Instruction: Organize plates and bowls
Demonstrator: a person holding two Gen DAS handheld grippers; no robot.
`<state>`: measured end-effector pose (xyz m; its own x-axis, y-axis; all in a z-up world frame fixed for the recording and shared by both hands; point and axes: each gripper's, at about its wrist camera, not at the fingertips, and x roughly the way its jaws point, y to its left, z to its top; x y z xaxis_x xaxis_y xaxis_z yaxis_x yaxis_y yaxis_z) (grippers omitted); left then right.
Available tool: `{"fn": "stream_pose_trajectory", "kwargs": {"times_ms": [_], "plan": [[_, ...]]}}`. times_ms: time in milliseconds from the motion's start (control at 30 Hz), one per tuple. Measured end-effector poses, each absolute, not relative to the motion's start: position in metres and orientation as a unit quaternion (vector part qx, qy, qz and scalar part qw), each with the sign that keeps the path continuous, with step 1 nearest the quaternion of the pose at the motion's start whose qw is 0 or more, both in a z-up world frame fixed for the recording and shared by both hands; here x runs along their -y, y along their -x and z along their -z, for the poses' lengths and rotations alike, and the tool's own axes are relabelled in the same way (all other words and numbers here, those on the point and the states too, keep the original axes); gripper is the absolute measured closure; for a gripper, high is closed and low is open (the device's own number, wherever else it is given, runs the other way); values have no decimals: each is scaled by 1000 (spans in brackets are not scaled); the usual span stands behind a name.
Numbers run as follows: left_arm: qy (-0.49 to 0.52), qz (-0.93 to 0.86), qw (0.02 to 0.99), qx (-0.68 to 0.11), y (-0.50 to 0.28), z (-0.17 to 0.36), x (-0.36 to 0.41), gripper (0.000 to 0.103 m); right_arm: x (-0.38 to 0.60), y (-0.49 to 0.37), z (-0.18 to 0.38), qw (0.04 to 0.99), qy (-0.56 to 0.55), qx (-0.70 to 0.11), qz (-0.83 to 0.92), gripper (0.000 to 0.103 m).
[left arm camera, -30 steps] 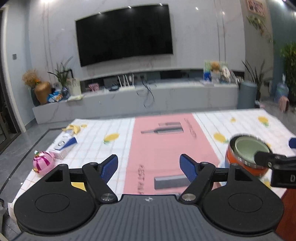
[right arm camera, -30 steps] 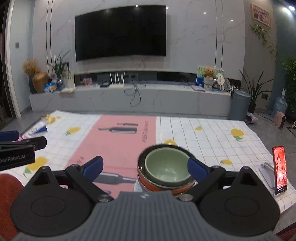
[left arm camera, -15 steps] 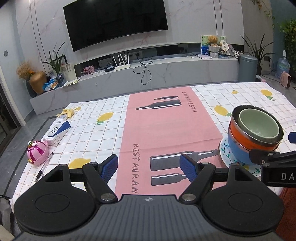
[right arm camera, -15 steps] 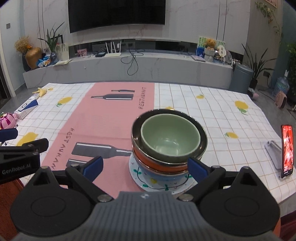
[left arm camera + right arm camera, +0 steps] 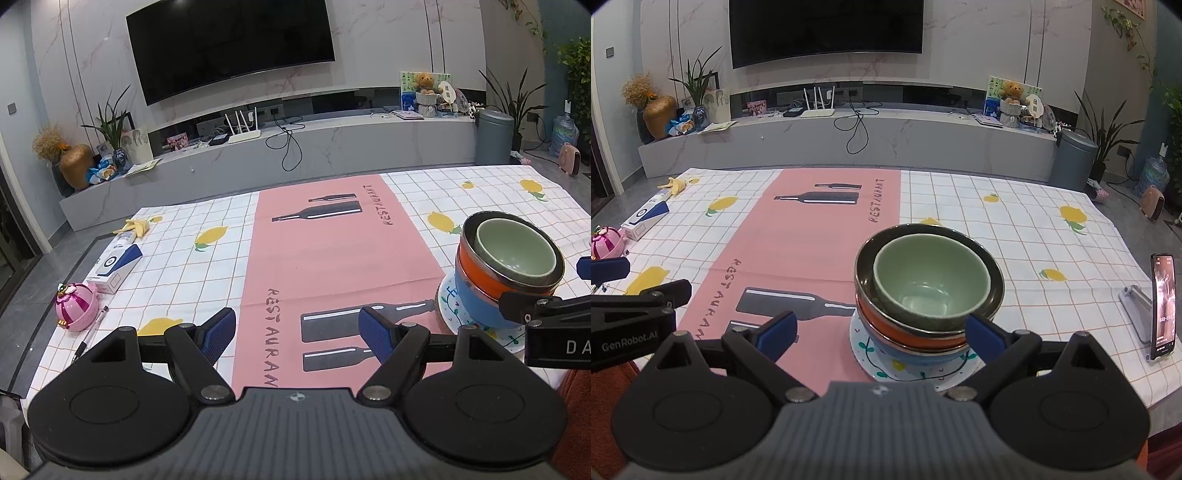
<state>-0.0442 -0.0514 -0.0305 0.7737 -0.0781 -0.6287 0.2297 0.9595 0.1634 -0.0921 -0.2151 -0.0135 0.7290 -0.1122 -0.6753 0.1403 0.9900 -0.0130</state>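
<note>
A stack stands on the tablecloth: a white patterned plate at the bottom, a blue bowl, an orange bowl with a dark rim, and a pale green bowl nested on top. My right gripper is open just in front of the stack, its blue pads on either side of it and apart from it. In the left wrist view the stack sits at the right. My left gripper is open and empty over the pink strip, left of the stack.
A phone on a stand is at the table's right edge. A pink round toy, a pen, a white and blue box and a banana peel lie along the left side. The pink runner crosses the middle.
Both cameras have tilted down and pulled back over the last second, so the table and the full stack with its plate now show. Both grippers stay open.
</note>
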Motion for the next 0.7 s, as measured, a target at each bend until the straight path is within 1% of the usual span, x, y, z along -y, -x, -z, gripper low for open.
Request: {"fn": "stream_pose_trajectory", "kwargs": {"times_ms": [700], "plan": [[-107, 78, 940, -315, 50, 22, 46, 14, 212, 97, 10, 932, -16, -356, 66, 7]]}}
